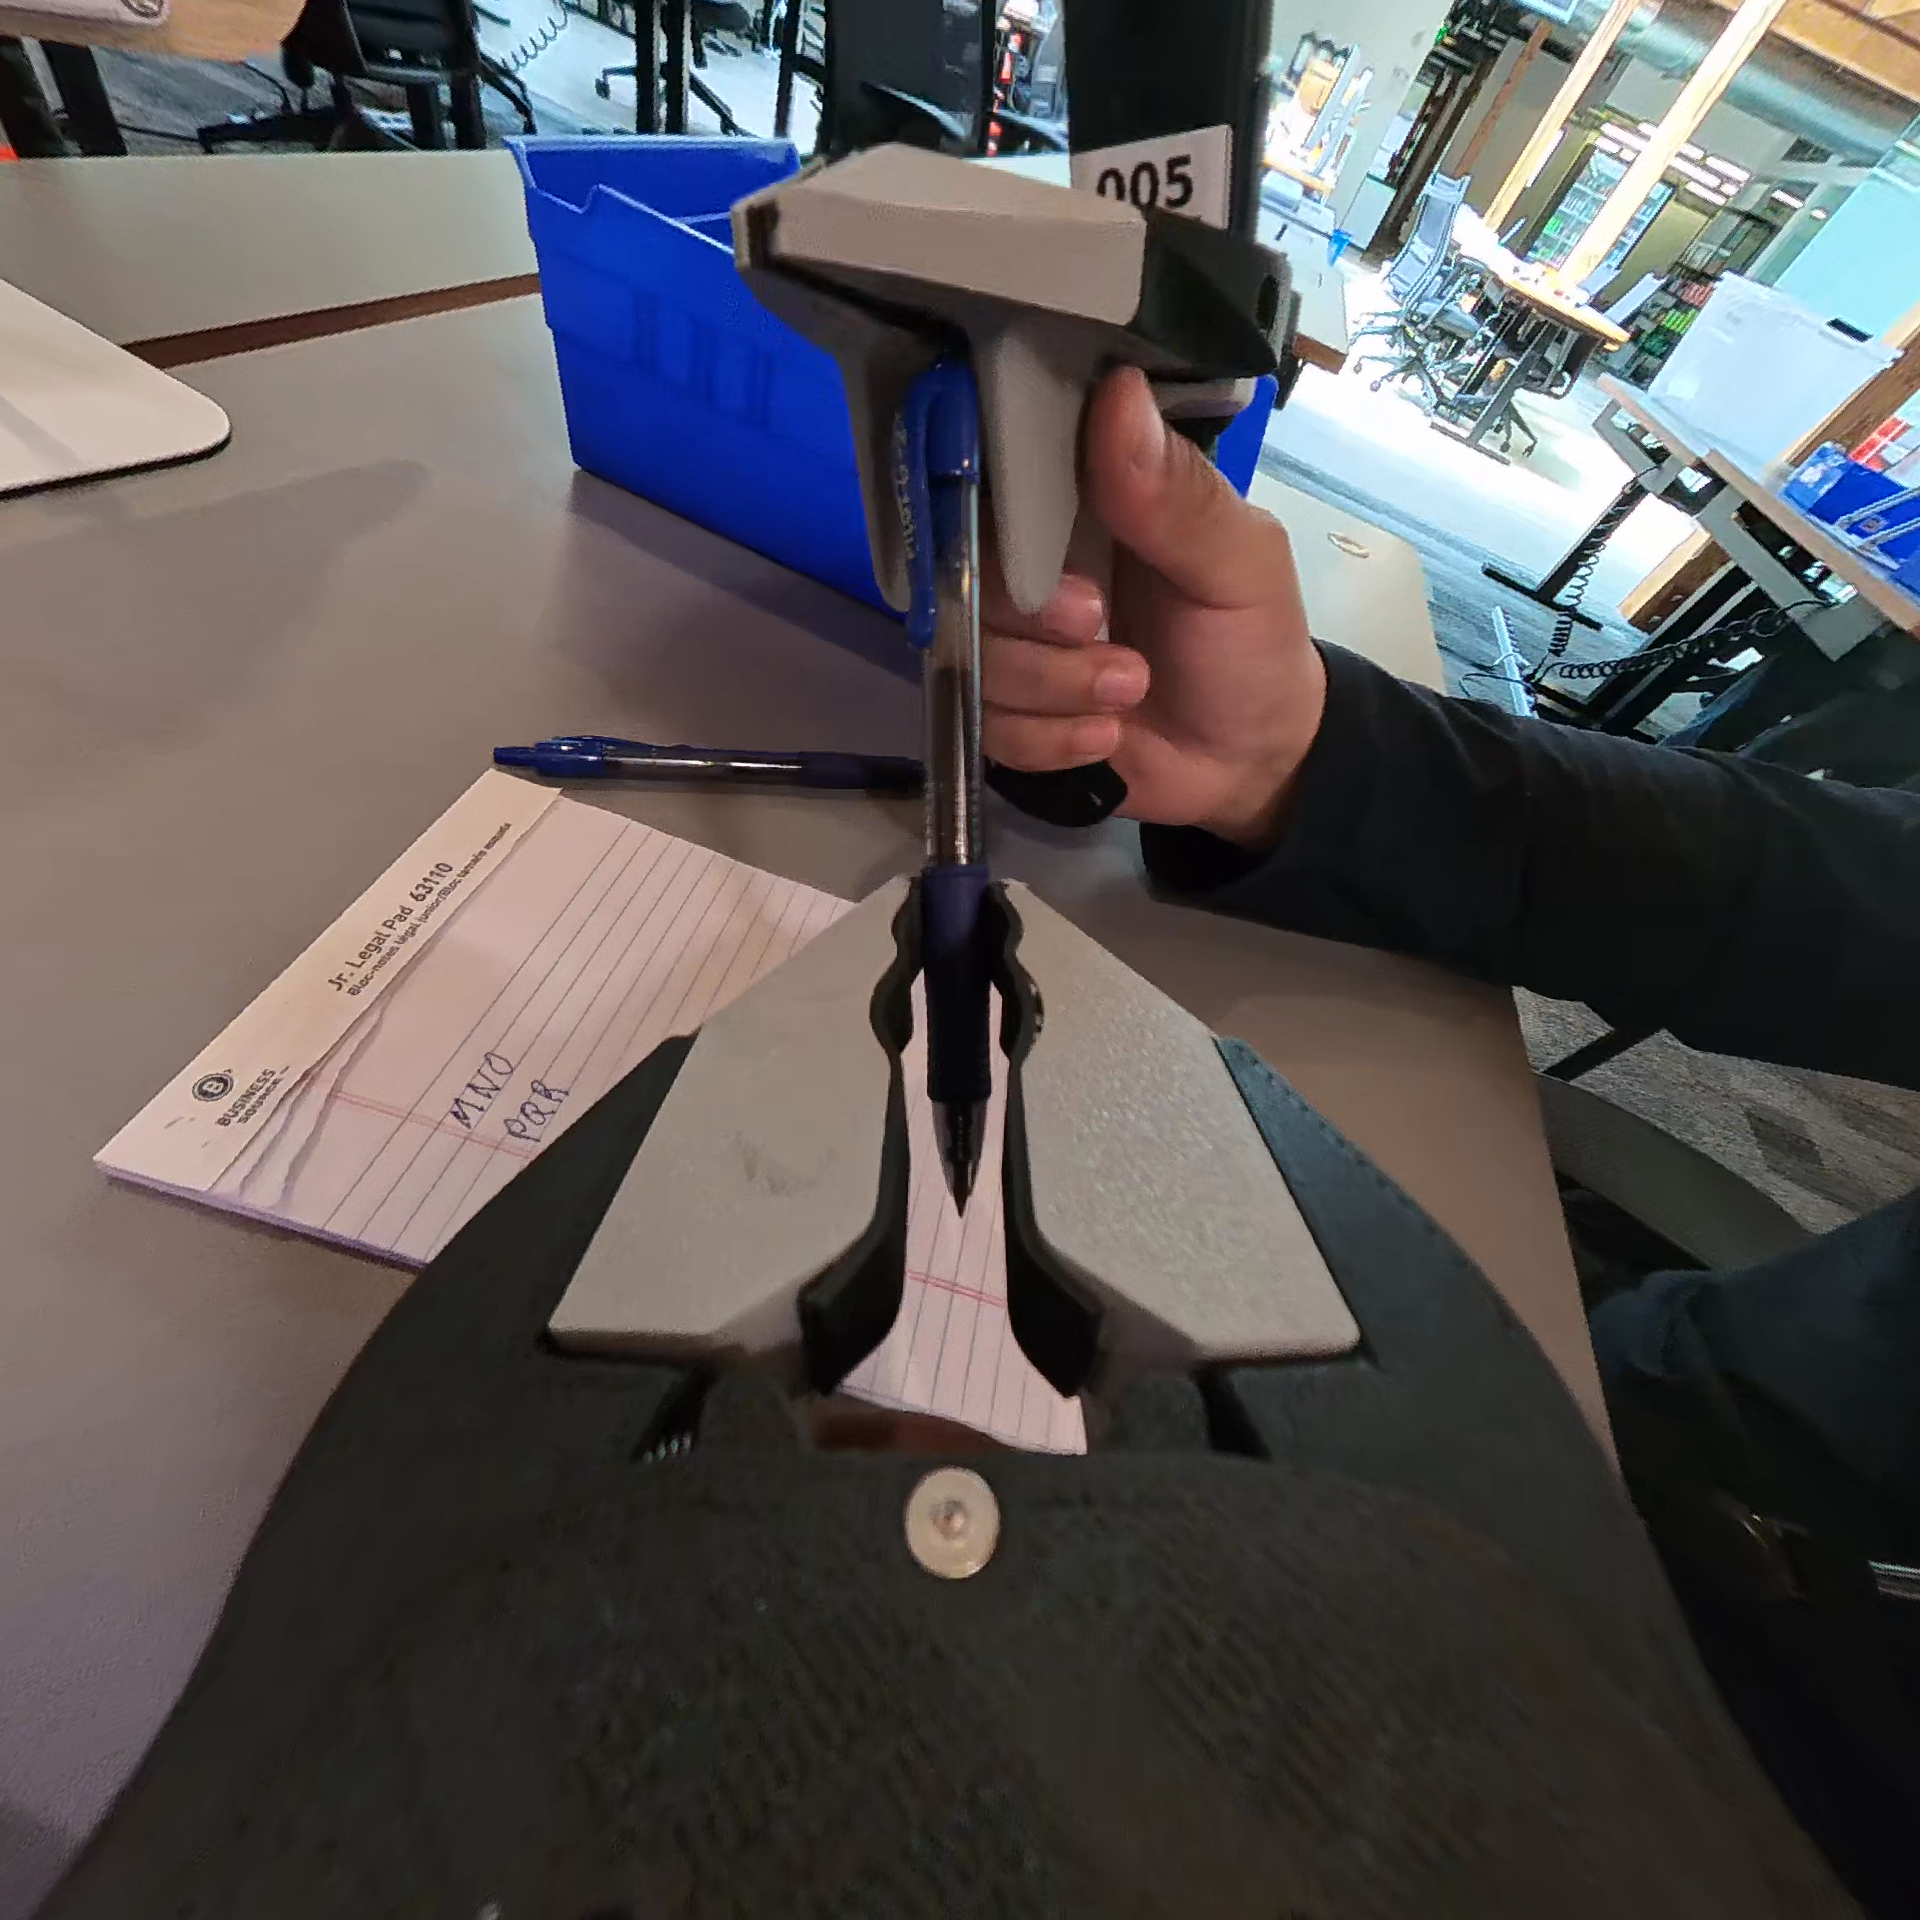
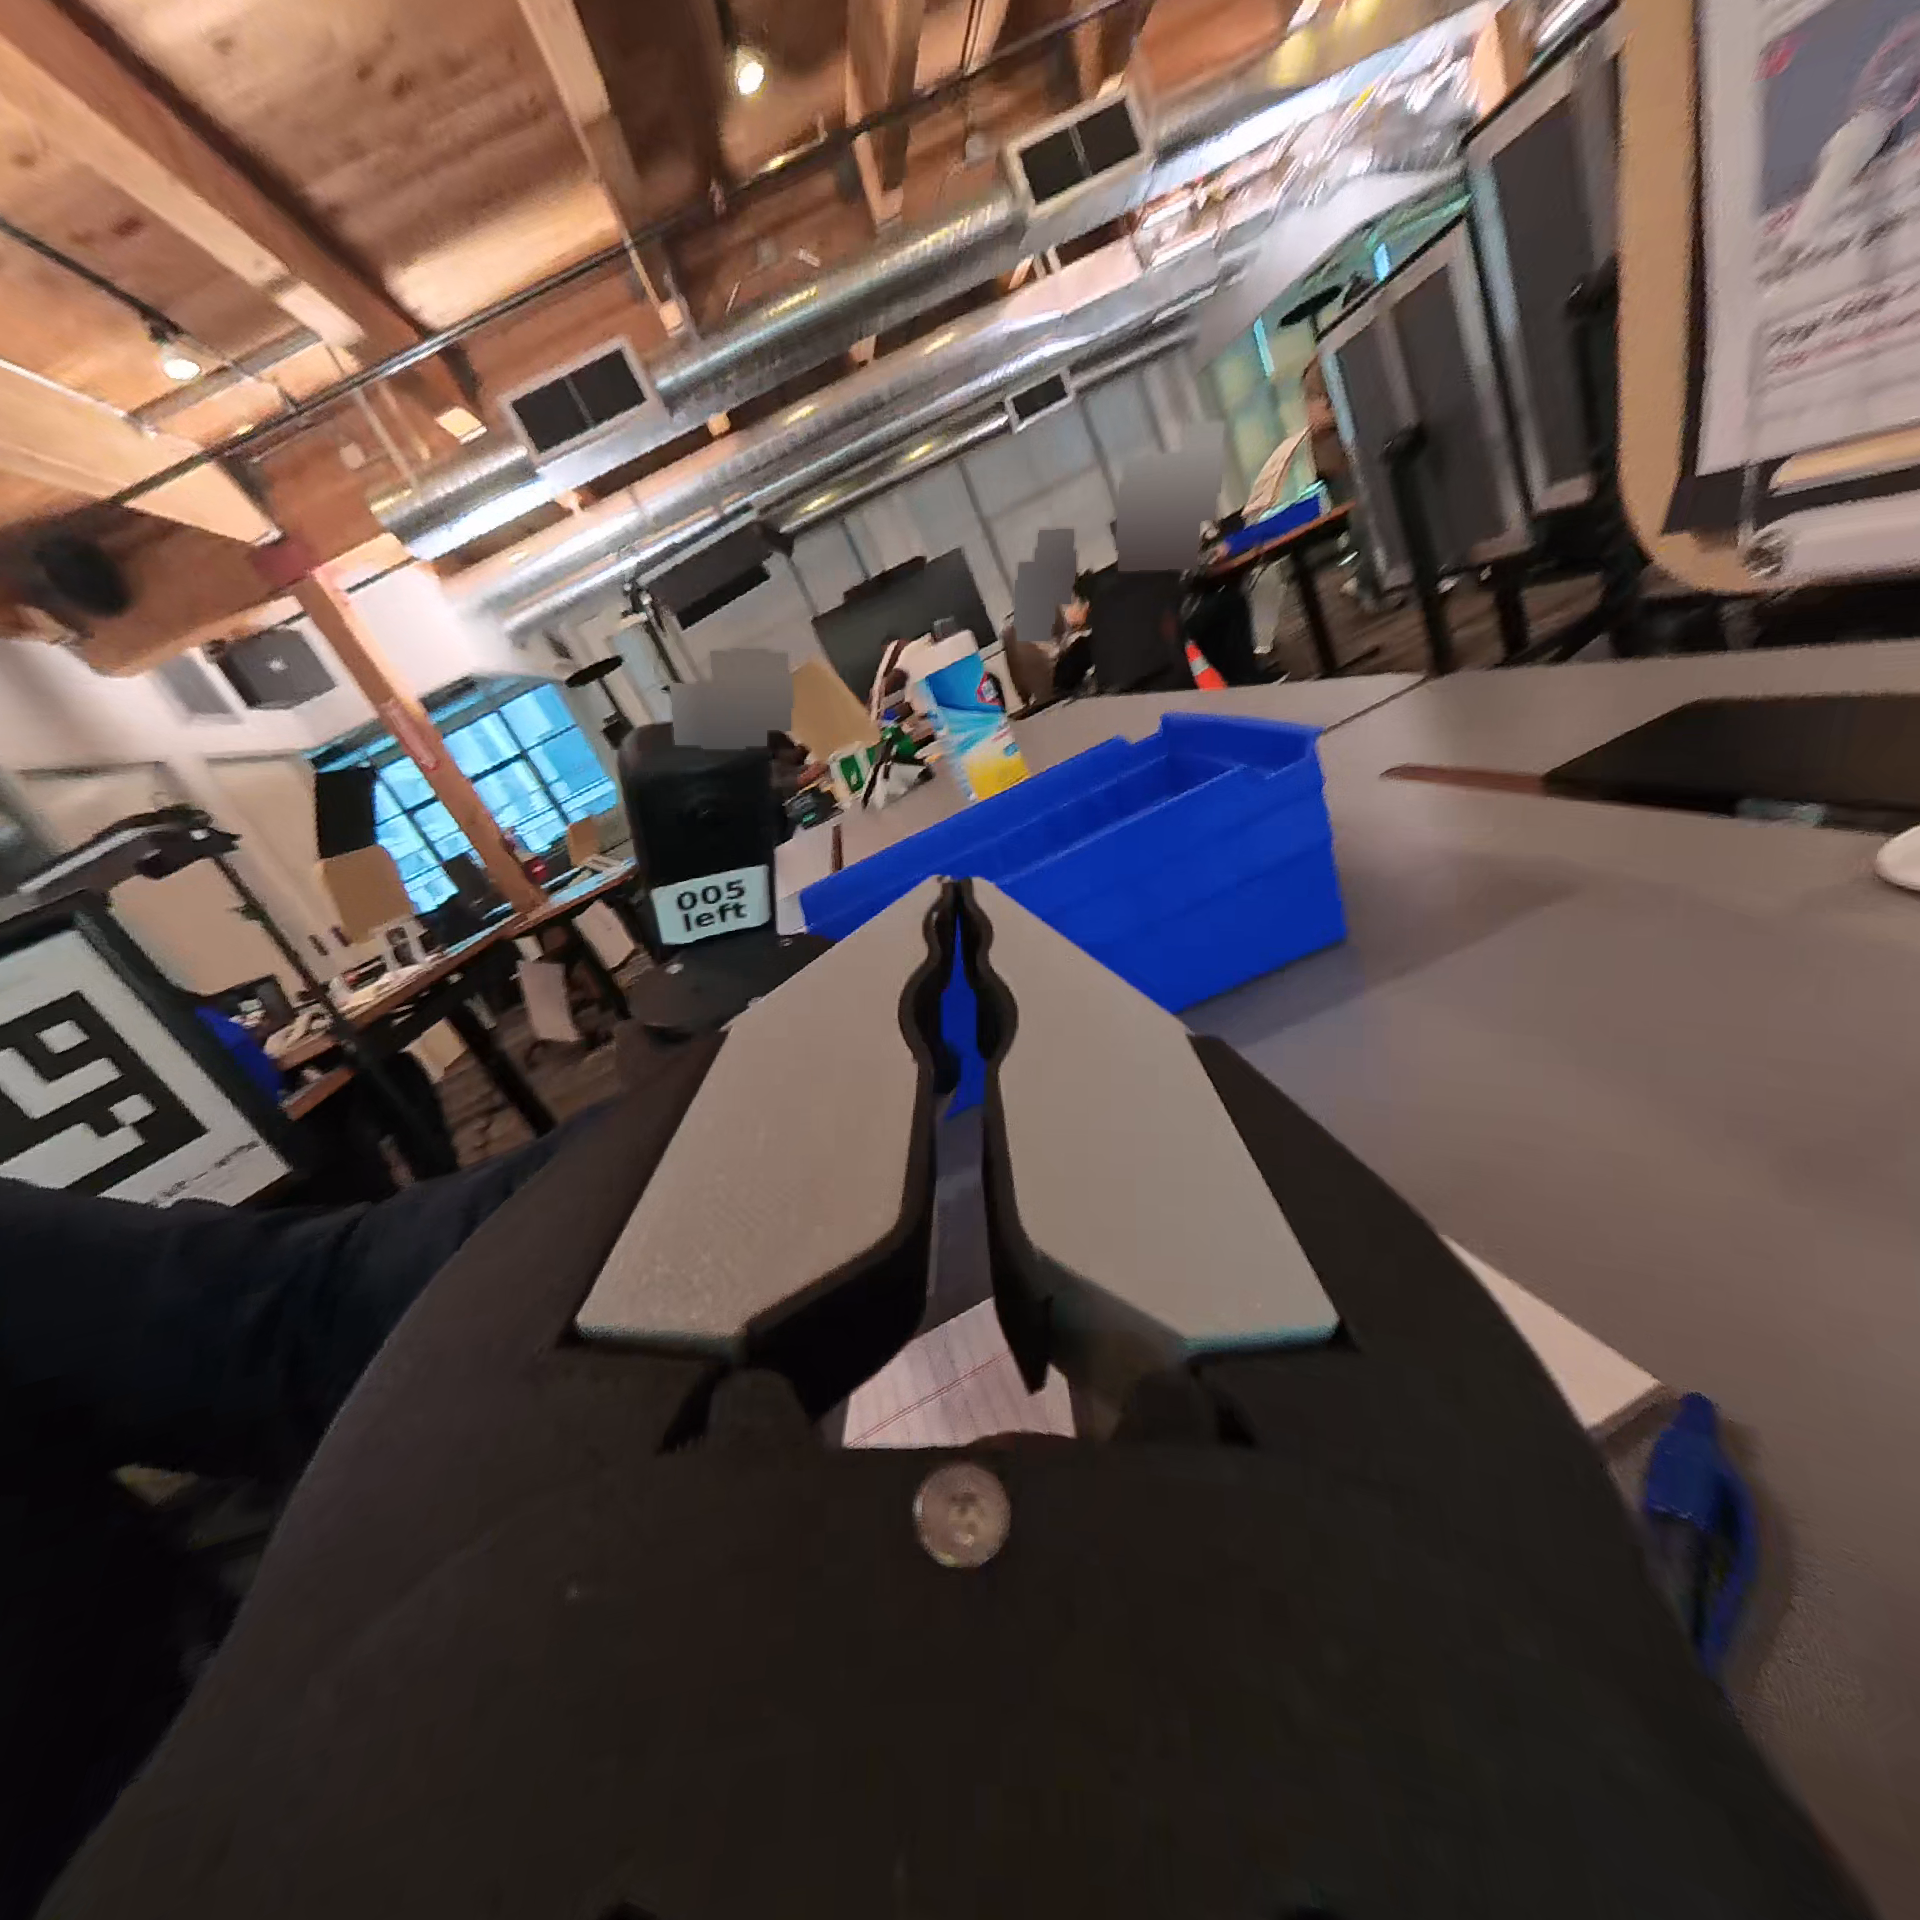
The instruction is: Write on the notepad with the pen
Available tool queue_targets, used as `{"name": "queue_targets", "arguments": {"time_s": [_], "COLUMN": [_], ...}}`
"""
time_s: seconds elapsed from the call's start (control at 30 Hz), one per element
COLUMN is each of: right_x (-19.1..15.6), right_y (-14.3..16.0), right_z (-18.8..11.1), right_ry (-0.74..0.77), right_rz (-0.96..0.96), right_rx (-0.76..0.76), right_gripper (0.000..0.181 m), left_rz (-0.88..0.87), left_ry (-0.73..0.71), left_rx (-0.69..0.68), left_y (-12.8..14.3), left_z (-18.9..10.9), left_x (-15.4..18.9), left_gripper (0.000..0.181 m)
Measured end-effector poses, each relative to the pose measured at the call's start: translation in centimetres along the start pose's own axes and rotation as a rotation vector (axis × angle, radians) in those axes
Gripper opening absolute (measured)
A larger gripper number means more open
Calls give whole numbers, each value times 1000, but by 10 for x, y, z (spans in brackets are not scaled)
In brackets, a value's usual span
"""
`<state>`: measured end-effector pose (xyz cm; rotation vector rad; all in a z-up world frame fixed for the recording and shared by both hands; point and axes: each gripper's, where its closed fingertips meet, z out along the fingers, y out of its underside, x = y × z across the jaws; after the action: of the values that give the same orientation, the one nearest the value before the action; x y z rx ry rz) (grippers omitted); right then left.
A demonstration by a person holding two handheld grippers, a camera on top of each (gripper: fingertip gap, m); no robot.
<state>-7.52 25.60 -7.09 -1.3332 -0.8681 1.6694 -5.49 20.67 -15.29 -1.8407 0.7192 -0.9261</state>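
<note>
A white lined notepad [image 1: 499, 997] with some blue handwriting lies on the grey table [image 1: 260, 675]. My left gripper [image 1: 956, 894] is shut on the blue rubber grip of a clear pen [image 1: 954, 748], whose tip points back at the camera above the page. My right gripper [image 1: 961, 597], held by a hand [image 1: 1195, 623], points down from above and is closed around the pen's clip end. In the right wrist view my right gripper [image 2: 961, 899] is shut with blue showing in the gap. A strip of the notepad [image 2: 956, 1392] shows below.
A second blue pen [image 1: 707, 767] lies on the table just beyond the notepad; its end shows in the right wrist view [image 2: 1704, 1507]. A blue bin [image 1: 675, 343] stands behind, also in the right wrist view [image 2: 1143, 883]. A white flat object [image 1: 83, 405] lies far left.
</note>
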Motion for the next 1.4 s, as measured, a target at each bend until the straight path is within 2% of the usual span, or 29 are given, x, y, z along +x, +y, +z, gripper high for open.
{"name": "queue_targets", "arguments": {"time_s": [0.2, 0.5, 1.1, 1.2, 1.4], "right_x": [0, 0, 9, 7, 7], "right_y": [-9, 1, 19, 7, -16], "right_z": [-6, -1, 2, -1, -11], "right_ry": [-22, -48, 28, 18, -20], "right_rz": [41, 101, 52, 72, 123], "right_rx": [58, 20, -59, 14, 138], "right_gripper": [0, 0, 0, 0, 0], "left_rz": [21, 47, 25, -18, 14], "left_ry": [-22, -46, -91, -31, -43], "left_rx": [27, -6, -58, 18, -20], "left_y": [-5, 1, 11, -3, 4], "left_z": [-2, 3, 2, 0, 4], "left_x": [-2, -4, -15, -6, -5], "left_gripper": [9, 9, 8, 9, 9]}}
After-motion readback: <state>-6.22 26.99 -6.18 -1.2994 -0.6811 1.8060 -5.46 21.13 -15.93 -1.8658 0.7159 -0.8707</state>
